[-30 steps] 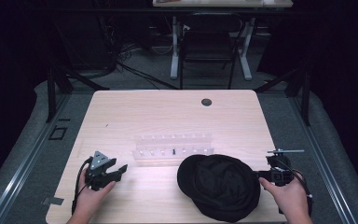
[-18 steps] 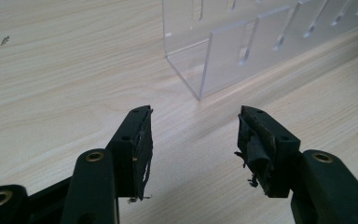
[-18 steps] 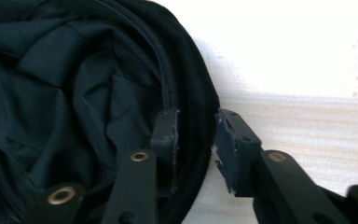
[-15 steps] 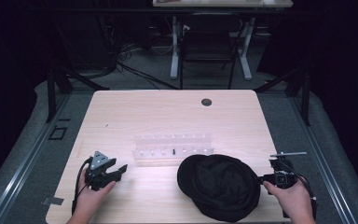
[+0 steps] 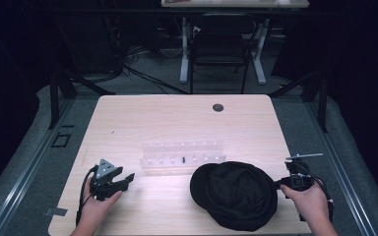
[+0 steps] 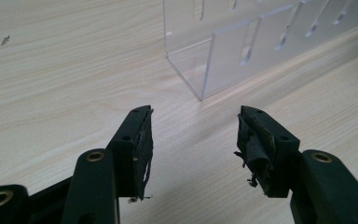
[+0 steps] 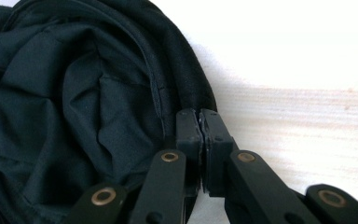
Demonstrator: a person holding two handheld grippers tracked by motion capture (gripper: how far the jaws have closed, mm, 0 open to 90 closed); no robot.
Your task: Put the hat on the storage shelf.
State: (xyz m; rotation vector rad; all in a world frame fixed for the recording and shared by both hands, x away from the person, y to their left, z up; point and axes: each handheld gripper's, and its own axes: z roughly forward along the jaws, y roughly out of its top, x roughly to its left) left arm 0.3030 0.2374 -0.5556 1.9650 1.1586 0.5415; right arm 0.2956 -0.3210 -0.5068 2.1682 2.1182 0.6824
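We see a plain black hat, its cloth dark and unpatterned, lying on a pale tabletop with fine light-brown wood grain. A clear, colourless acrylic rack stands on it. Both the left gripper and the right gripper are black, with brass-coloured rivets, and the left carries a grey plate. The floor around looks grey.
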